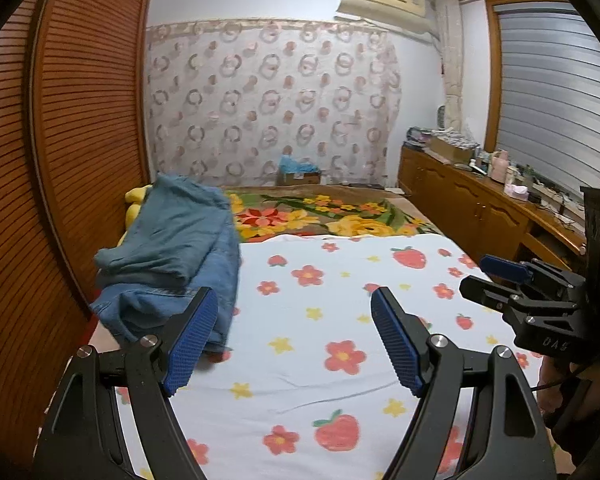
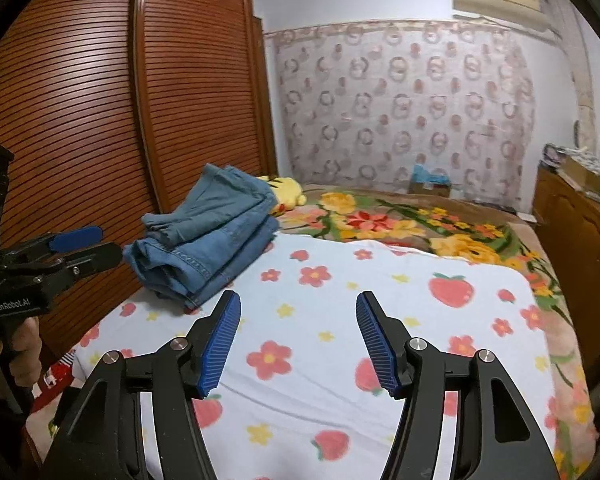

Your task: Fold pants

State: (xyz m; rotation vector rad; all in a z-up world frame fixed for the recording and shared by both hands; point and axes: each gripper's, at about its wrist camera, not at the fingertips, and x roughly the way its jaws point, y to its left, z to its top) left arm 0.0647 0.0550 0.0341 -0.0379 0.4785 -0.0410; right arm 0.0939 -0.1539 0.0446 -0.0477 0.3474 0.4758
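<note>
A stack of folded blue denim pants (image 1: pixel 172 248) (image 2: pixel 208 236) lies at the left edge of the bed, on a white sheet printed with strawberries and flowers (image 1: pixel 320 360) (image 2: pixel 340 320). My left gripper (image 1: pixel 294 296) (image 2: pixel 80 244) is open over the sheet, just right of the stack, with nothing between its blue pads. My right gripper (image 2: pixel 298 298) (image 1: pixel 484 272) is also open and holds nothing. It hovers over bare sheet to the right of the pants. A hand grips the left tool's handle at the left edge of the right wrist view.
A wardrobe with brown louvred doors (image 2: pixel 100 100) stands close along the bed's left side. A yellow plush toy (image 2: pixel 288 192) sits behind the stack. A floral blanket (image 1: pixel 320 212) covers the far end of the bed. A cluttered wooden sideboard (image 1: pixel 480 196) runs along the right.
</note>
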